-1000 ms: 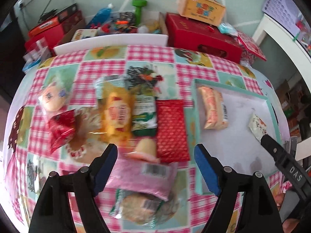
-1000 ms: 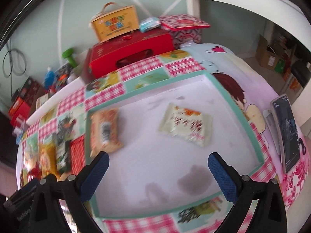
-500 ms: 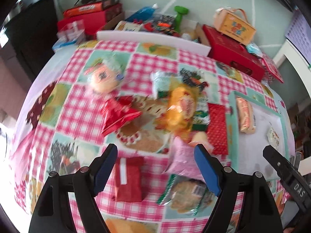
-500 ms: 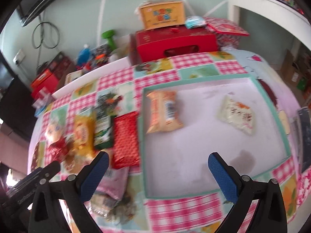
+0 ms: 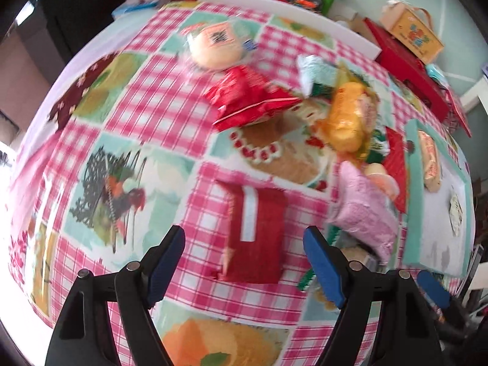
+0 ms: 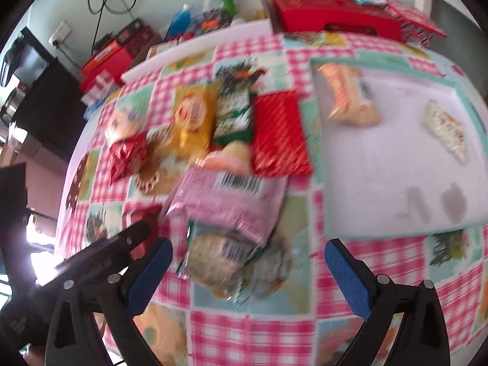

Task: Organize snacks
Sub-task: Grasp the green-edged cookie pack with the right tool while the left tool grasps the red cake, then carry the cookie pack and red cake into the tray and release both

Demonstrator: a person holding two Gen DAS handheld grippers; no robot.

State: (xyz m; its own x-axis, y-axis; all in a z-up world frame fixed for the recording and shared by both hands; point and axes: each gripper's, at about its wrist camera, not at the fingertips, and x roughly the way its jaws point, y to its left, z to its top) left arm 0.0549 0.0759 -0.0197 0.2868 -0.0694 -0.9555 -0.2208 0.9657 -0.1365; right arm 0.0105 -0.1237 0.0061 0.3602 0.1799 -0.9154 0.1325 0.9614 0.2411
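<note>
- Both grippers have swung away from the tray and over to the loose snacks since a second ago; my left view now looks down on the dark red packet [image 5: 254,235], where earlier it faced the pile next to the tray.
- My left gripper [image 5: 244,262] hangs above that packet with its blue pads spread wide to either side of it, not touching; nothing is held.
- My right gripper [image 6: 248,270] is likewise wide open and empty, its pads flanking a clear bag of pale biscuits [image 6: 225,262] on the checked tablecloth [image 6: 244,332].
- I see a pink packet [image 6: 225,201] lying partly over that biscuit bag, its barcode facing up.
- Beyond it sit a red striped packet [image 6: 280,134], a green packet [image 6: 235,116] and a yellow packet [image 6: 192,119], side by side.
- Further left lie a crumpled red bag [image 5: 247,94] and a round pale bun in clear wrap [image 5: 216,48], just beside each other.
- On my right, the teal-rimmed tray [image 6: 378,231] already holds two snacks: an orange-and-cream packet [image 6: 347,94] and a small white packet [image 6: 446,131], well apart.
- Motion blur smears all the labels; I cannot read them.
</note>
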